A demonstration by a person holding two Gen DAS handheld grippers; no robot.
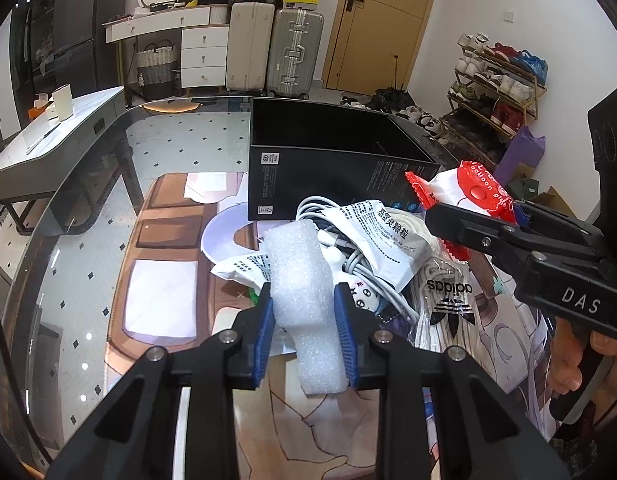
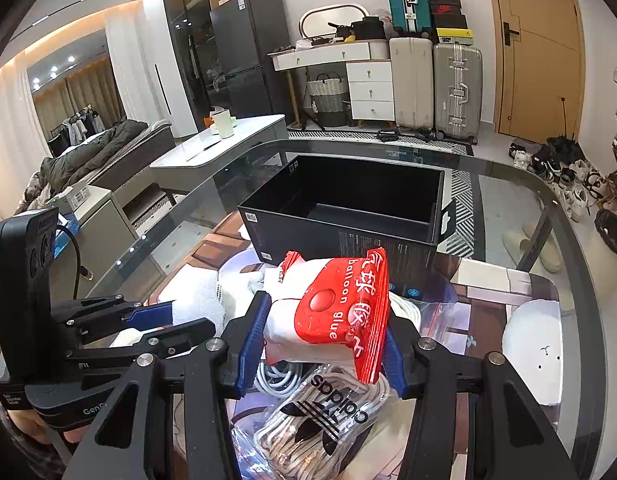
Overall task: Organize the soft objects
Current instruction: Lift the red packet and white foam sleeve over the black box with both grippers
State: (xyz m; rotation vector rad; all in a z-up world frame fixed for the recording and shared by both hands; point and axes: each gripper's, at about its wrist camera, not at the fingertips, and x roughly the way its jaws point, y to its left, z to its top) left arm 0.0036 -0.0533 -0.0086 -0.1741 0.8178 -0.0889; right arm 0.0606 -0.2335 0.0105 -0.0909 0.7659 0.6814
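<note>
Left wrist view first: my left gripper (image 1: 304,316) has its blue pads pressed on either side of a white foam block (image 1: 304,280), which bulges slightly above them, so I read it as clamped on the foam. Beyond the fingertips lies the pile: a coiled white cable (image 1: 360,276), a printed white sachet (image 1: 388,236) and, just to the right, a clear Adidas bag of laces (image 1: 448,304). Straight ahead past the pile stands the open black box (image 1: 332,168), well within reach. Off to the right my right gripper (image 1: 468,224) holds a red-and-white balloon glue packet (image 1: 472,192).

Right wrist view: the right gripper (image 2: 324,344) is clamped on the balloon glue packet (image 2: 340,312), held above the Adidas bag (image 2: 328,420). The black box (image 2: 348,208) sits dead ahead, its inside bare (as far as I can see). To the left, the left gripper (image 2: 168,320) pinches the foam (image 2: 196,296).

I judge both pickups made; next comes lifting each piece clear of the cable and carrying it forward over the box rim before letting go.
</note>
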